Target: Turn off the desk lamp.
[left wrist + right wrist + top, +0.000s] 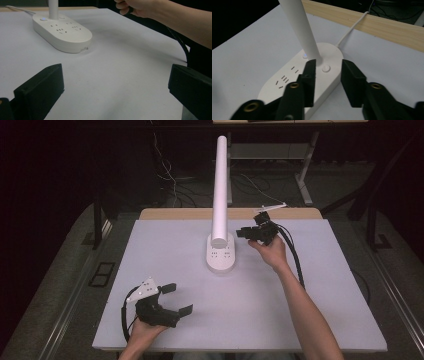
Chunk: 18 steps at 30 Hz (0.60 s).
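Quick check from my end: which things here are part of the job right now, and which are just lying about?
In the job:
- white lamp base with sockets
- round button on it, seen between the jaws of the right tongs
- white lamp post

Lying about:
- left tongs, open, idle near the table's front edge
- white cord running off the back
- white table top

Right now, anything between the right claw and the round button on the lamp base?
Nothing visible. In the right gripper view the right claw hangs with its jaws apart just above the round button on the lamp base. The white lamp stem rises beside the button, not over it.
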Motion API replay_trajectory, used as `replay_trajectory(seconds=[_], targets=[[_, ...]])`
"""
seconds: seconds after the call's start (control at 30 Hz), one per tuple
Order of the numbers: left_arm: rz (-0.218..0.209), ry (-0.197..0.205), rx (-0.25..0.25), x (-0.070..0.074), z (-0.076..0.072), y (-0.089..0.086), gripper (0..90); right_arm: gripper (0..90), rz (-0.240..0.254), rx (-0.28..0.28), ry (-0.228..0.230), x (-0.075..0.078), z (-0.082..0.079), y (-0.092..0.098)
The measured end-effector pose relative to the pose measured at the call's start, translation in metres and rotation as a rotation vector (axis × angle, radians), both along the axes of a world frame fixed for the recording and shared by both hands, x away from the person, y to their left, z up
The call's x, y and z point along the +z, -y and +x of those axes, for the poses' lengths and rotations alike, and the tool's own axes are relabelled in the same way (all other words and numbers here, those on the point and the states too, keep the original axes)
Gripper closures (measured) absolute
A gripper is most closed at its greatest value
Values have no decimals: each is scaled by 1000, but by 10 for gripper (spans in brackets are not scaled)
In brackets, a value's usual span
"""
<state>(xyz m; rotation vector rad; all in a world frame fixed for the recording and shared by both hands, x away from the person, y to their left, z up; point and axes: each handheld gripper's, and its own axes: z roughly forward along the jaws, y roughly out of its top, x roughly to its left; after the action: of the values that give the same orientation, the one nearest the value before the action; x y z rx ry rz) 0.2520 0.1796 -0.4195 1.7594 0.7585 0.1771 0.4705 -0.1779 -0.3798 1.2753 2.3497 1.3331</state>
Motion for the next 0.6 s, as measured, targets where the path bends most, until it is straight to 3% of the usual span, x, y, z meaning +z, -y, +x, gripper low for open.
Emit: replay_trajectory(seconds=[0.23,0.37,0.5,0.6], targets=[[-1,0,-4,0,0,2,0,386,48,-26,-10,6,-18,23],[-6,2,-7,0,0,1,0,150,61,-18,-7,11,-33,35],[-8,4,-3,1,0,-1,0,7,71,-12,-3,15,-51,45],[-8,4,0,1,-1,0,0,5,71,3,15,16,-66,52]])
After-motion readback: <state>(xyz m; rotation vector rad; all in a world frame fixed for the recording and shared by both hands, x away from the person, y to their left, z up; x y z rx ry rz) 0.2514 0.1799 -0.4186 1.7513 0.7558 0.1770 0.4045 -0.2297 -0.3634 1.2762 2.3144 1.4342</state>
